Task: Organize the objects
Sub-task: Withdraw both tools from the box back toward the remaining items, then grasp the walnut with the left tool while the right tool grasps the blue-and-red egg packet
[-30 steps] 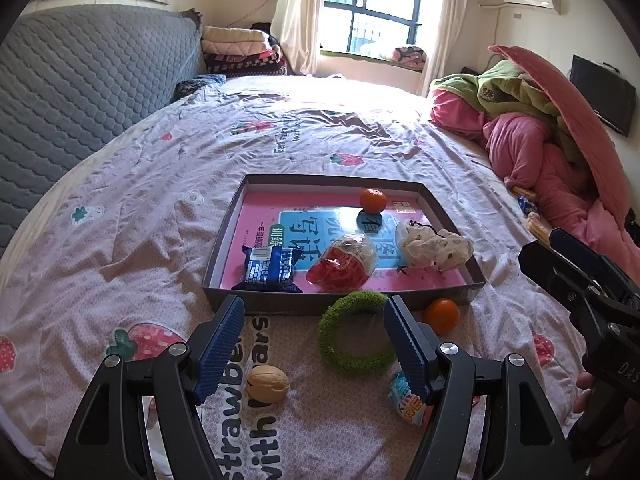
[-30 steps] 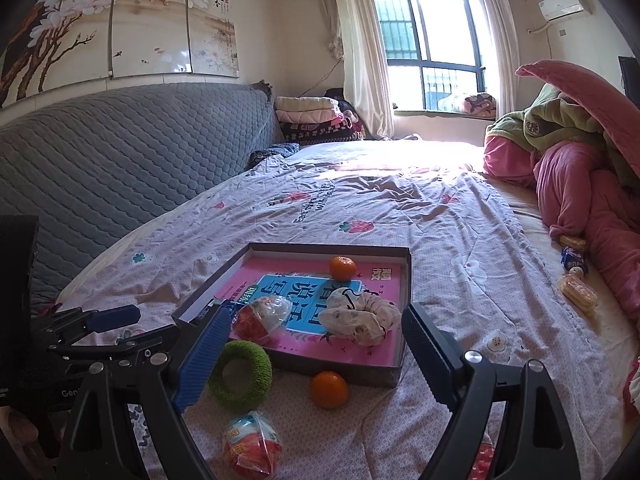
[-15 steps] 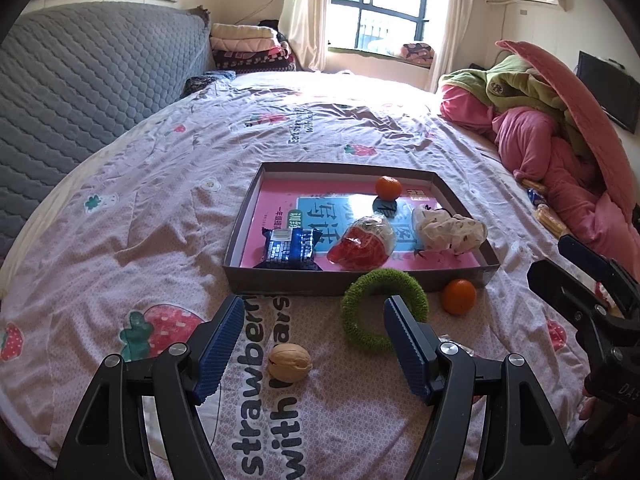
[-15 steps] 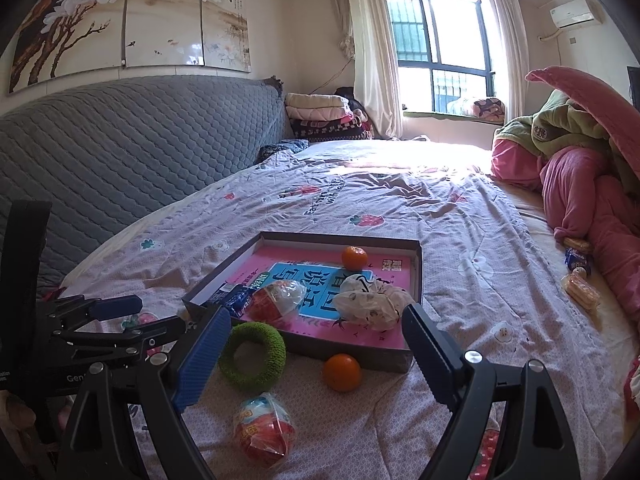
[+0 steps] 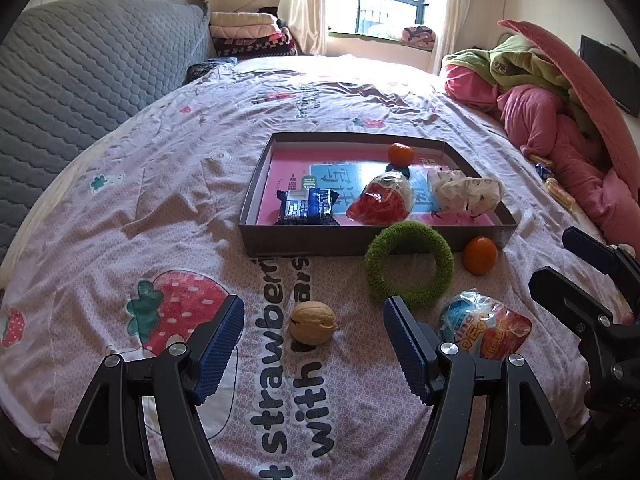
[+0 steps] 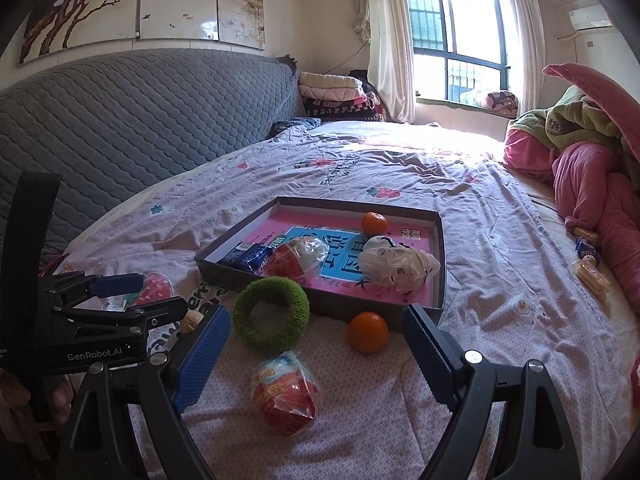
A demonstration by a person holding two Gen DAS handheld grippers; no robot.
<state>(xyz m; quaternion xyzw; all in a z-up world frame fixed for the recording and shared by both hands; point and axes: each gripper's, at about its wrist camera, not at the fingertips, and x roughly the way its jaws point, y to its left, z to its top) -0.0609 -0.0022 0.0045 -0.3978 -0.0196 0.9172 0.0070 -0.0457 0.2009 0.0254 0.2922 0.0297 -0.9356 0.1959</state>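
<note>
A shallow grey box (image 5: 312,236) (image 6: 440,248) on the bed holds a blue snack pack (image 5: 308,206), a wrapped red egg toy (image 5: 380,200), a white scrunchie (image 5: 464,190) and an orange (image 5: 400,154). In front of it lie a green ring (image 5: 410,264) (image 6: 272,312), an orange (image 5: 480,254) (image 6: 368,332), a walnut (image 5: 312,322) and a wrapped egg toy (image 5: 486,326) (image 6: 286,394). My left gripper (image 5: 312,344) is open and empty, the walnut between its fingers. My right gripper (image 6: 316,352) is open and empty above the egg toy.
A grey quilted headboard (image 6: 140,120) runs along the left. Pink and green bedding (image 5: 540,92) is piled at the right, with snack packs (image 6: 588,264) beside it. Folded blankets (image 5: 252,36) lie by the window. The strawberry-print sheet (image 5: 160,200) covers the bed.
Both grippers have drawn back and shifted left, so the box and loose items sit further ahead. The walnut now lies between the left fingers. Both stay open.
</note>
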